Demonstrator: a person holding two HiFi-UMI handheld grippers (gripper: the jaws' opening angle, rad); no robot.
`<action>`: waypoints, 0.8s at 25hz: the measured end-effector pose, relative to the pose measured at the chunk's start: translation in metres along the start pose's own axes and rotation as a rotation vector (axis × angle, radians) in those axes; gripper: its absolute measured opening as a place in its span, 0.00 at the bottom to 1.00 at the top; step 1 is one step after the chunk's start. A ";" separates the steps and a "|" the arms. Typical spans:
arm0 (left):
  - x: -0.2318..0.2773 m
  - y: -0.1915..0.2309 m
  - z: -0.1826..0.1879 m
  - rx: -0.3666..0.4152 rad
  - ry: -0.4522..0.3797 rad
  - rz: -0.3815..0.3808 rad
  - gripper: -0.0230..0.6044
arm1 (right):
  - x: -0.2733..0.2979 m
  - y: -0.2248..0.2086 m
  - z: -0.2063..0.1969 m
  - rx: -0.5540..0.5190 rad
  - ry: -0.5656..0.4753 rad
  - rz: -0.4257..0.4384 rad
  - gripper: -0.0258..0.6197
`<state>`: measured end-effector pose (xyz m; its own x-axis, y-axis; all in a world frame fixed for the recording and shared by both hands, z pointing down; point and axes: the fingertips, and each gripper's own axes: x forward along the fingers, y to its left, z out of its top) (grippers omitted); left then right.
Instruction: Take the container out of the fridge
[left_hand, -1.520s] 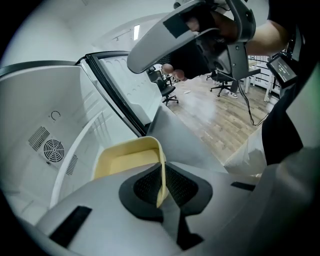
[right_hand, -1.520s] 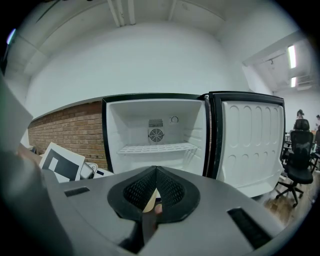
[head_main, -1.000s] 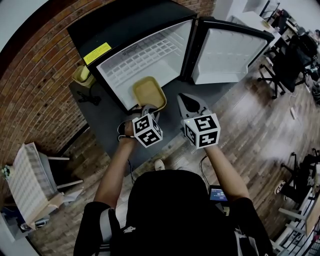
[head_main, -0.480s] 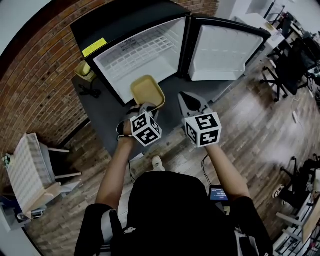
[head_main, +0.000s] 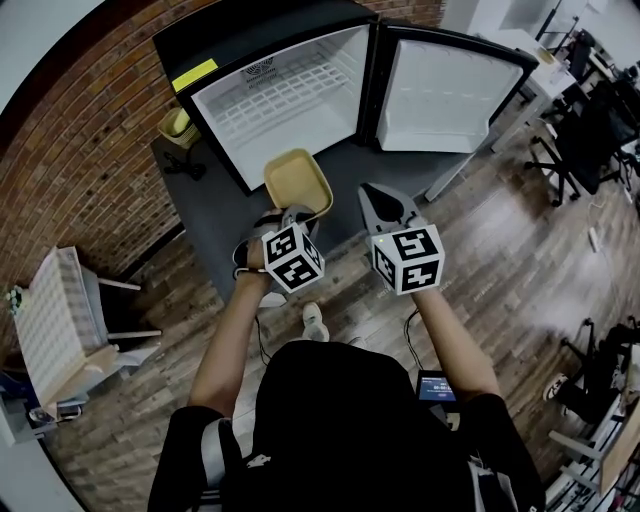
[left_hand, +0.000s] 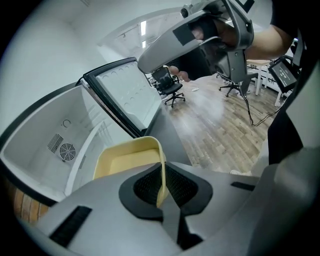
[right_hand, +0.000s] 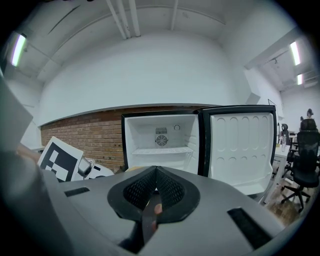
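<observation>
Yellow container (head_main: 297, 183) sits outside the fridge (head_main: 290, 95), held in the air just in front of the open compartment. Left gripper (left_hand: 161, 184) pinches the container's near rim wall between its jaws. Right gripper (right_hand: 156, 189) hangs beside the left, jaws pressed together with nothing between them. Door (head_main: 445, 95) is swung wide to the right. Fridge stands on a dark mat (head_main: 215, 215) against a brick wall (head_main: 90, 170).

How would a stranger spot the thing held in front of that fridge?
Find the open black fridge against the brick wall. In front of its white inside, the left gripper pinches the rim of a shallow, empty container. It is the only pale yellow tray, held in mid-air.
</observation>
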<state>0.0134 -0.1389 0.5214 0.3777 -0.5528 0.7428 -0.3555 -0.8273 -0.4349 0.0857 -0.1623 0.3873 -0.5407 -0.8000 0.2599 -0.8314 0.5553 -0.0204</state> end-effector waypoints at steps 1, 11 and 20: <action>-0.003 -0.002 0.000 0.000 0.004 0.002 0.08 | -0.003 0.001 -0.001 -0.001 -0.001 0.003 0.10; -0.028 -0.035 0.004 -0.009 0.017 0.030 0.08 | -0.039 0.017 -0.013 -0.011 -0.009 0.024 0.10; -0.046 -0.061 0.007 -0.007 0.015 0.046 0.08 | -0.065 0.029 -0.022 -0.018 -0.017 0.029 0.10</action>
<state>0.0240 -0.0644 0.5100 0.3479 -0.5883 0.7299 -0.3784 -0.8005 -0.4648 0.0994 -0.0894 0.3907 -0.5666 -0.7875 0.2427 -0.8132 0.5820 -0.0101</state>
